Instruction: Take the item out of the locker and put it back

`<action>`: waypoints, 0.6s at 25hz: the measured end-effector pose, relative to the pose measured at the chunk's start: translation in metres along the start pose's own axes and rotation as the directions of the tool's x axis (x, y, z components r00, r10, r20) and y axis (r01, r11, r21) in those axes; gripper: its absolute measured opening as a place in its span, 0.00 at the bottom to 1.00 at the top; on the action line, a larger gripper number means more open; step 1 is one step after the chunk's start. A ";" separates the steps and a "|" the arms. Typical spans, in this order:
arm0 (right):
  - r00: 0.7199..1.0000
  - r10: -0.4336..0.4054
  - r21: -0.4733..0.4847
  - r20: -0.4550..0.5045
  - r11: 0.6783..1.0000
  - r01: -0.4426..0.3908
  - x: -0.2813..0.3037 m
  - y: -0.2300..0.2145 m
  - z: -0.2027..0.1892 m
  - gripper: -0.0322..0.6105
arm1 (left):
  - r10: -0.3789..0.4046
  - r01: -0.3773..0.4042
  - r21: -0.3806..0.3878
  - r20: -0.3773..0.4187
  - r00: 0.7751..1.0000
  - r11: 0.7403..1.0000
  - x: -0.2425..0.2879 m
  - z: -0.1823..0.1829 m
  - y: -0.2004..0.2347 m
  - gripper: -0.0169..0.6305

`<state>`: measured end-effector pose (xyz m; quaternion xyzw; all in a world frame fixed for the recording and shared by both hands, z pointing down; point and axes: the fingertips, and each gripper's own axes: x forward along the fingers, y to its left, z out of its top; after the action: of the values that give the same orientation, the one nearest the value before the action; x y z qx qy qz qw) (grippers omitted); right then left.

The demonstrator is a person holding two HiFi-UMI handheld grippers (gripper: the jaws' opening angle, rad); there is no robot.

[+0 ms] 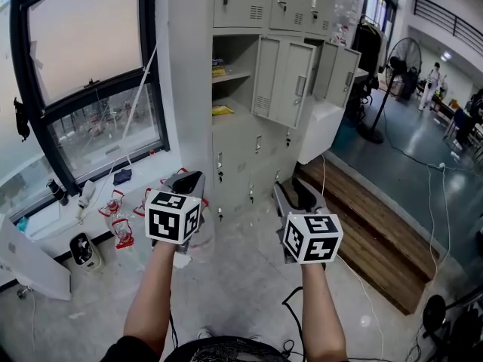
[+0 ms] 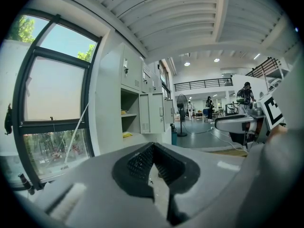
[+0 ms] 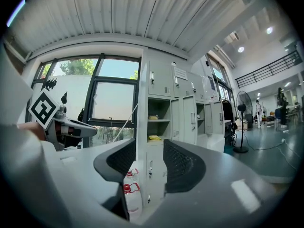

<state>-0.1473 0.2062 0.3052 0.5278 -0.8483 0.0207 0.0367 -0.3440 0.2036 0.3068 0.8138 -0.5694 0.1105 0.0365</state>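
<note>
- While both tools are held low before the lockers, a large dark-framed window [image 1: 90, 96] fills the far left.
- Below the window, red wire-framed objects [image 1: 121, 231] stand on the floor. Some are hidden behind the left gripper, so their number cannot be told.
- The left gripper [image 1: 189, 181] is one of two, each carrying a white marker cube. In its own view its dark ribbed pads [image 2: 142, 163] meet at the tips with nothing between them.
- The tall grey metal locker bank [image 1: 249, 145] has one open bay with two shelves.
- On the upper shelf lies a small yellow packet [image 1: 219, 72]. It is cut off by the bay's left edge and too small to read.
- On the lower shelf lies a flat yellow pouch [image 1: 222, 110], crumpled and alone near the front edge. It is well apart from both grippers.
- The bay's grey doors [image 1: 285, 83] swing open to the right of the bay.
- The right gripper [image 1: 299, 193] has its jaws apart. In its own view the locker front shows through the gap, and it holds nothing.
- A single black pedestal fan [image 1: 396, 59] stands far right.
</note>
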 end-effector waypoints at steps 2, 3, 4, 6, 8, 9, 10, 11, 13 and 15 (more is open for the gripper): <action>1.000 0.005 0.001 -0.001 1.000 -0.005 0.000 -0.004 0.000 0.41 | 0.000 0.000 -0.002 -0.004 1.000 1.000 0.003 -0.001 -0.003 0.03; 1.000 0.007 0.002 -0.001 1.000 -0.007 0.000 -0.006 0.000 0.43 | 0.000 0.000 -0.003 -0.005 1.000 1.000 0.005 -0.001 -0.005 0.03; 1.000 0.008 0.003 0.001 1.000 -0.008 0.000 -0.008 0.000 0.44 | -0.001 0.001 -0.003 -0.006 1.000 1.000 0.007 -0.001 -0.007 0.03; 1.000 0.011 0.006 0.003 1.000 -0.011 0.000 -0.013 0.001 0.46 | -0.001 0.001 -0.002 -0.009 1.000 1.000 0.012 -0.001 -0.012 0.03; 1.000 0.017 0.007 0.003 1.000 -0.017 0.000 -0.018 0.001 0.47 | 0.001 -0.001 -0.002 -0.011 1.000 1.000 0.016 -0.001 -0.016 0.03; 1.000 0.021 0.007 0.003 1.000 -0.021 0.000 -0.020 0.000 0.48 | 0.002 -0.002 -0.002 -0.011 1.000 1.000 0.018 0.000 -0.019 0.03; 1.000 0.025 0.006 0.004 1.000 -0.025 0.000 -0.023 0.000 0.48 | 0.005 -0.005 -0.002 -0.011 1.000 1.000 0.019 0.000 -0.021 0.03; 1.000 0.029 0.006 0.004 1.000 -0.029 0.000 -0.026 0.000 0.48 | 0.007 -0.008 -0.002 -0.011 1.000 1.000 0.021 0.001 -0.023 0.03; 0.999 0.035 0.005 0.004 0.999 -0.035 0.000 -0.032 0.000 0.48 | 0.014 -0.014 -0.002 -0.010 1.000 1.000 0.025 0.004 -0.028 0.03; 0.999 0.041 0.006 0.005 0.999 -0.041 0.000 -0.040 0.000 0.48 | 0.022 -0.022 -0.001 -0.009 1.000 1.000 0.029 0.005 -0.034 0.03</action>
<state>-0.1114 0.1890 0.3050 0.5104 -0.8590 0.0226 0.0326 -0.3025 0.1877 0.3105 0.8069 -0.5782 0.1143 0.0386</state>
